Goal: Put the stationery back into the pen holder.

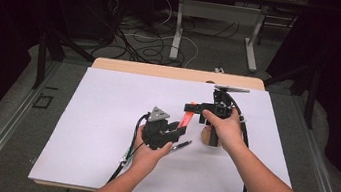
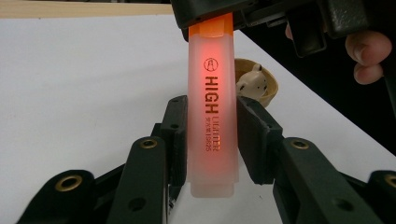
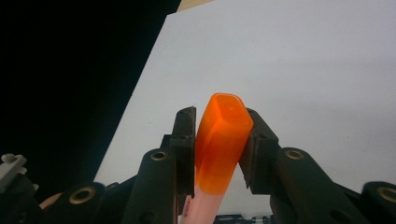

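The highlighter (image 2: 212, 116) is hanging above the white table (image 1: 105, 117), between both tools: the left hand-held gripper (image 1: 179, 127) is clamping its pale barrel, while the right hand-held gripper (image 3: 219, 149) is squeezing its orange cap (image 3: 222, 140).

Translucent frosted plastic highlighter (image 2: 212, 126), glossy orange plastic cap (image 3: 222, 140), matt white tabletop (image 1: 105, 117), wooden edge (image 1: 162, 70)
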The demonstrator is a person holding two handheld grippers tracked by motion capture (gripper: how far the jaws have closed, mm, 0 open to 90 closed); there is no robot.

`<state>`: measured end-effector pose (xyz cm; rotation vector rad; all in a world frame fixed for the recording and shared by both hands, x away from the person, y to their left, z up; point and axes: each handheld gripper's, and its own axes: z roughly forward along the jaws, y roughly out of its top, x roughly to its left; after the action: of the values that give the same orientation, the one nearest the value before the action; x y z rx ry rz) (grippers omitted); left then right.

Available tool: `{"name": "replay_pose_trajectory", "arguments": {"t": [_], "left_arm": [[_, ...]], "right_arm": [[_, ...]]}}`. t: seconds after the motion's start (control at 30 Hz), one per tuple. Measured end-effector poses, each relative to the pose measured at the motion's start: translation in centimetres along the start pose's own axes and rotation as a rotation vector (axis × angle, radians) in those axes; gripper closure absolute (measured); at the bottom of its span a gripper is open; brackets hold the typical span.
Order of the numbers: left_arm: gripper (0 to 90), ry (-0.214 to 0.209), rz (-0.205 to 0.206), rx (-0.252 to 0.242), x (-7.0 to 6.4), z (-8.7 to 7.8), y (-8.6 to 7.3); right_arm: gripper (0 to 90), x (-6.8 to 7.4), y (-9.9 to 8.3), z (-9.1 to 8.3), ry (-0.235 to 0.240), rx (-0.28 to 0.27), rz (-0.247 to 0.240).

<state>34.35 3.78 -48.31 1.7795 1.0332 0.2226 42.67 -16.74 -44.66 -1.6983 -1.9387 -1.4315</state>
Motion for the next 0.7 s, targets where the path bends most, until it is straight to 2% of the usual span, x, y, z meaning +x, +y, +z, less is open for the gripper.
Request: {"name": "replay_pose_trajectory", "arguments": {"t": [0.03,0.2,0.43,0.5,0.63,0.7], "left_arm": [[65.9,0.0,-0.001,-0.001,-0.02,0.02,0.0],[65.9,-0.003,0.001,-0.005,-0.02,0.01,0.03],[65.6,-0.003,0.005,0.008,0.08,0.08,0.03],[65.3,-0.005,0.001,0.012,0.09,0.12,0.03],[60.5,0.001,-0.01,0.012,0.14,0.33,-0.08],[58.2,0.002,-0.003,0.028,0.25,0.28,-0.08]], "right_arm": [[71.5,0.05,0.04,-0.04,0.002,0.004,0.017],[73.0,-0.31,0.06,-0.15,0.031,0.012,0.042],[74.2,-0.36,0.01,-0.12,0.045,0.001,0.053],[74.4,-0.3,0.05,-0.17,0.04,0.015,0.053],[74.5,-0.45,0.1,-0.25,0.027,-0.014,0.051],[74.5,-0.54,0.19,-0.34,0.022,-0.029,0.055]]}}
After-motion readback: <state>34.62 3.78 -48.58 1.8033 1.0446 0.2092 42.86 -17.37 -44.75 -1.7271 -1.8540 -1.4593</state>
